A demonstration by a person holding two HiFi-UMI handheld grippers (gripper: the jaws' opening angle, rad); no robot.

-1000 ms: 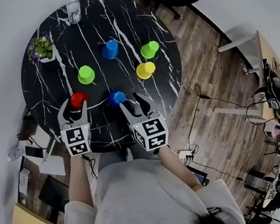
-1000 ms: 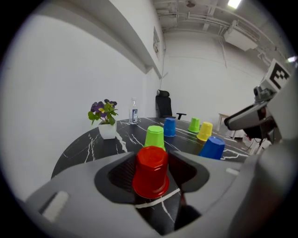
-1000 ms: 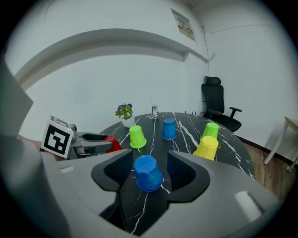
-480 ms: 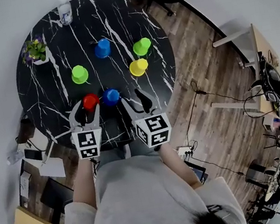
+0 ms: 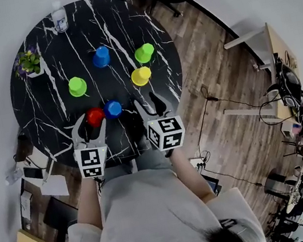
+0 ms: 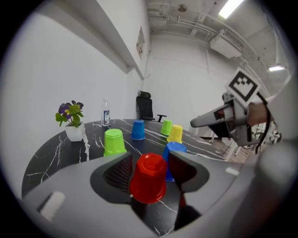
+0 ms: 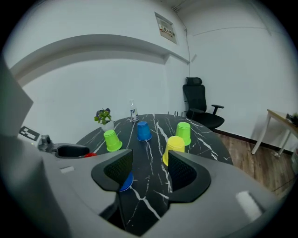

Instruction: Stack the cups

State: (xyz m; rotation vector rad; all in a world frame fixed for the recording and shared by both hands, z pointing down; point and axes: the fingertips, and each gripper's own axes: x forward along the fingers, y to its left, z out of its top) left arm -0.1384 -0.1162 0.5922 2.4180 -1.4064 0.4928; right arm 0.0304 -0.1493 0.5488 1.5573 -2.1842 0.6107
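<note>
Red cup [image 5: 94, 116] moved beside nearer blue cup [image 5: 113, 108] — left tool [image 5: 90, 122] clamps it, right tool [image 5: 147, 103] open-jawed.

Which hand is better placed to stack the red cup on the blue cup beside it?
Left. Its hand-held gripper holds the red cup beside that blue cup; the right hand-held gripper is open, empty.

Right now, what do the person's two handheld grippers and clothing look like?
Both the left gripper and the right gripper are grey plastic, each with two curved fingers lined with dark ribbed pads. Each carries a white cube with black square markers at the back. The person wears a grey short-sleeved shirt.
</note>
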